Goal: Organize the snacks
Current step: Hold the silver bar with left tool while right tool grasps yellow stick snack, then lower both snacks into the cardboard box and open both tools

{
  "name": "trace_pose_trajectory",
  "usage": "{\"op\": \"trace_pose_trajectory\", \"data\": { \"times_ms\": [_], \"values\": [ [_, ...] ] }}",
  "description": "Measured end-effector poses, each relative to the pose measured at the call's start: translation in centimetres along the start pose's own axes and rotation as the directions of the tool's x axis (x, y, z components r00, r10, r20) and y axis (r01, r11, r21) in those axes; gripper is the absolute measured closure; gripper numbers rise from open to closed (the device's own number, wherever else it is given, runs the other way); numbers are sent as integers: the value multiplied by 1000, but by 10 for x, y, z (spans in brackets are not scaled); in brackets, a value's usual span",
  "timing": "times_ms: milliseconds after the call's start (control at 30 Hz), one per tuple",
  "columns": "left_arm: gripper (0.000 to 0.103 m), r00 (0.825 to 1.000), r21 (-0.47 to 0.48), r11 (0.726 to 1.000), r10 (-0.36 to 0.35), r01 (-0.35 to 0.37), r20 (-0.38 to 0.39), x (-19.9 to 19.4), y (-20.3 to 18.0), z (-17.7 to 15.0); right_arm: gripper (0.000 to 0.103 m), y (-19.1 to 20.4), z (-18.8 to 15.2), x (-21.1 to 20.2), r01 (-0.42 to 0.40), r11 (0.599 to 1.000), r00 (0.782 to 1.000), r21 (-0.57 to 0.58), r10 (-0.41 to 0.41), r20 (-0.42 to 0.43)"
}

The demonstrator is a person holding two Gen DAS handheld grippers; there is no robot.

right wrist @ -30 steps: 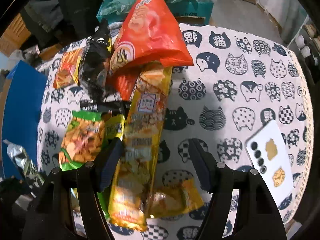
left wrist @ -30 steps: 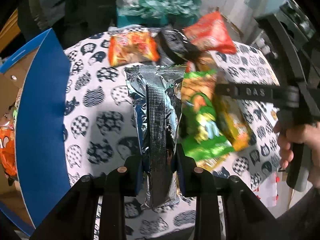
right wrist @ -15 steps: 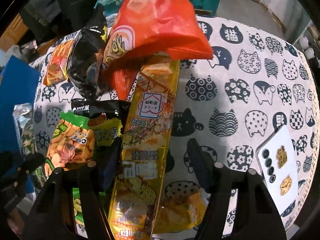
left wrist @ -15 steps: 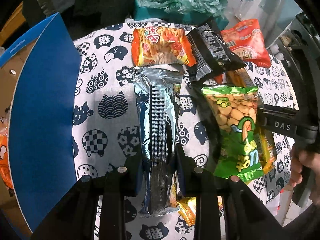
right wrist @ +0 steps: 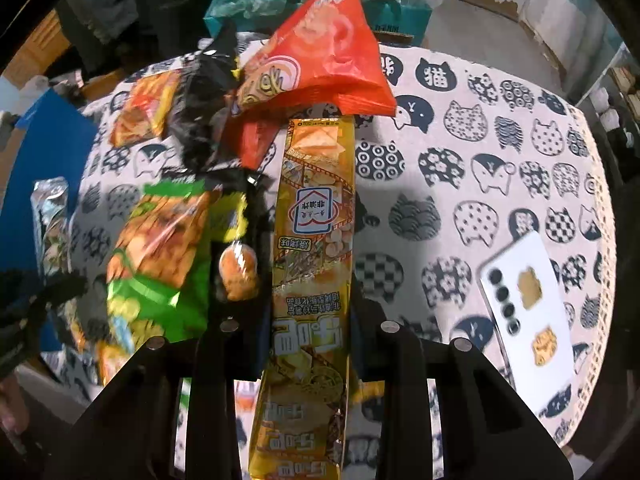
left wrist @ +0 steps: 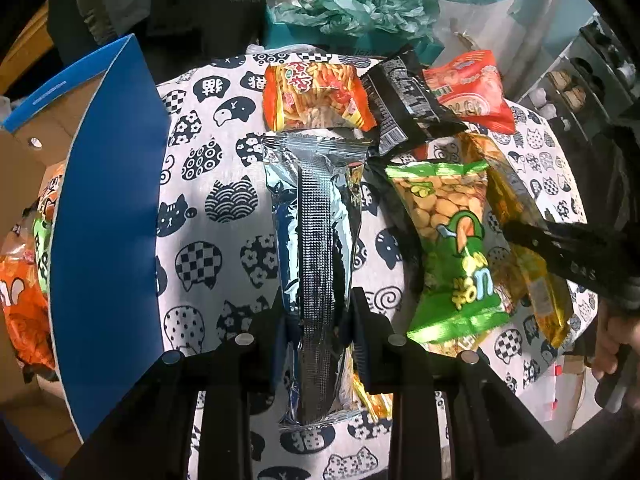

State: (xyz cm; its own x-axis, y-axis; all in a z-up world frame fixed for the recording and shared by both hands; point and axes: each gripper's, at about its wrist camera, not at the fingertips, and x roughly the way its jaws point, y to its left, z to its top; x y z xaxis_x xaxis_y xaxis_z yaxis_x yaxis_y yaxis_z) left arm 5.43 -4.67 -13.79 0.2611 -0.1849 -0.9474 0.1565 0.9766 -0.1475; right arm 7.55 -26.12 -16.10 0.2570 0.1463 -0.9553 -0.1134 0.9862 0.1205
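Left gripper point(left wrist: 318, 328): clamped on the silver pack point(left wrist: 316, 232), pads pressing both long edges near the pack's lower end. Pack's long axis running straight out along the fingers, seam side up, hanging above the cat-print tablecloth point(left wrist: 208, 208).

Right gripper point(right wrist: 308, 336): closed on the long yellow pack point(right wrist: 316, 240), jaws pinching it across its narrow width below mid-length. Long axis likewise in line with the fingers, far end reaching under the red bag point(right wrist: 320, 64).

Governing relation: blue box flap point(left wrist: 108, 208) directly to the left of the left gripper, just beside the silver pack, with the open carton behind it. Left hand the nearer one to the box; right gripper point(left wrist: 568, 256) on the opposite side of the pile, well apart from the flap. Probable next move: silver pack carried sideways over the flap edge, kept lengthwise parallel to it; yellow pack to follow.

Count, near to far:
- Held packs: two, one per gripper.
- Green peanut bag point(left wrist: 448, 240): one, between the two grippers, lying on the cloth.
- Small black-and-yellow pack point(right wrist: 236, 224): one, partly under the green bag in the right wrist view.
- Phone point(right wrist: 528, 304): one, right of the right gripper, face down.
- Orange stick-snack bag point(left wrist: 316, 96): one, beyond the silver pack.
- Black wrapper point(left wrist: 404, 100): one.
- Red bag: one.
- Snacks already in the carton: at least two visible; exact number not determinable.
- Green plastic bags beyond the table: count unclear.
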Motion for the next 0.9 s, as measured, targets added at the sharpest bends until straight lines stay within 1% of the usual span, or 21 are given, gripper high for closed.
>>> {"op": "trace_pose_trajectory", "data": {
  "times_ms": [233, 367, 567, 767, 900],
  "values": [
    [75, 999, 28, 1000, 3, -4, 33, -20, -8, -8, 74, 7, -30, -31, -15, 1000, 1000, -12, 15, 22],
    [75, 998, 41, 999, 3, -5, 59, -37, -11, -12, 74, 9, -39, -49, -29, 999, 999, -22, 30, 41],
    [75, 996, 42, 999, -8, 5, 89, -66, -8, -15, 74, 23, -38, -79, -60, 997, 994, -46, 64, 84],
    [75, 990, 46, 999, -5, -1, 142, -102, -1, -10, 74, 55, -26, -97, -102, 989, 987, -103, 114, 112],
    [75, 984, 50, 998, 13, -23, 179, -128, 15, -7, 74, 79, -15, -105, -131, 982, 981, -137, 148, 125]
  ]
}}
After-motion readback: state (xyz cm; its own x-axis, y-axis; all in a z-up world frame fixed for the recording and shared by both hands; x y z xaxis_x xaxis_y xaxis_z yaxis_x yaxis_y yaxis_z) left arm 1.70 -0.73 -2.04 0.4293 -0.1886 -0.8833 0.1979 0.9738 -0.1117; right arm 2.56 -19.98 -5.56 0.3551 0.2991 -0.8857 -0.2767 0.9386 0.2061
